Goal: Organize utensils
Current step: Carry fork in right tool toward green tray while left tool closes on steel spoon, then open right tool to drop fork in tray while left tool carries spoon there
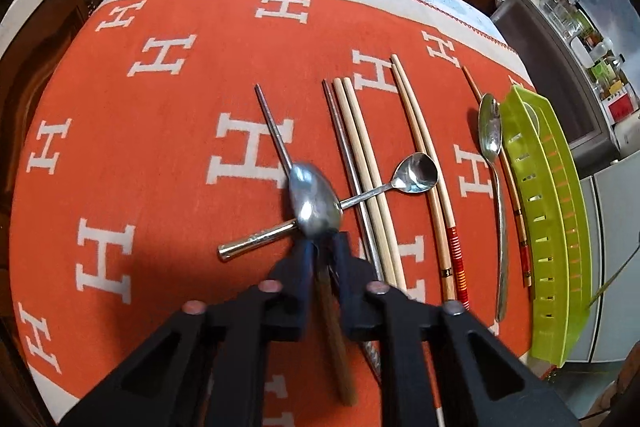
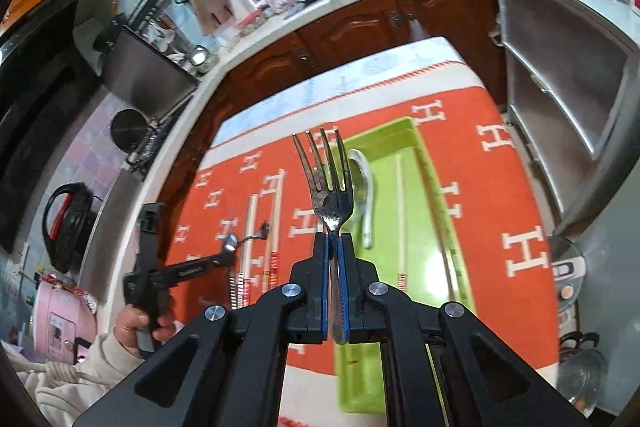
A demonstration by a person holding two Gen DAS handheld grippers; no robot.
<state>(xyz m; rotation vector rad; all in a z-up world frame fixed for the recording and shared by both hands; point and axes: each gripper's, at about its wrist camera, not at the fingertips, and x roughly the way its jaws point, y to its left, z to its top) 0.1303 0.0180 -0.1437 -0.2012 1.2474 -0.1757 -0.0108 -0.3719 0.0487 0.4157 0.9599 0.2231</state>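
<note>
My left gripper (image 1: 323, 251) is shut on the neck of a wooden-handled metal spoon (image 1: 314, 203), whose bowl hangs just above the orange cloth. Under it a small metal spoon (image 1: 416, 169) lies across pale wooden chopsticks (image 1: 360, 155). A lone metal chopstick (image 1: 276, 131), red-banded chopsticks (image 1: 424, 163) and a long spoon (image 1: 492, 135) also lie there. The green slotted tray (image 1: 552, 207) stands at the right. My right gripper (image 2: 335, 251) is shut on a fork (image 2: 328, 195), tines pointing away, above the tray's (image 2: 434, 187) left side. A white ceramic spoon (image 2: 362, 187) and chopsticks (image 2: 401, 219) lie in the tray.
The orange H-patterned cloth (image 1: 160, 147) covers the table. Dark wooden cabinets (image 2: 360, 27) and a cluttered counter run behind it. A metal shelf unit (image 2: 560, 107) and a rice cooker (image 2: 564, 275) stand to the right. A hand (image 2: 140, 323) holds the left gripper at the table's left.
</note>
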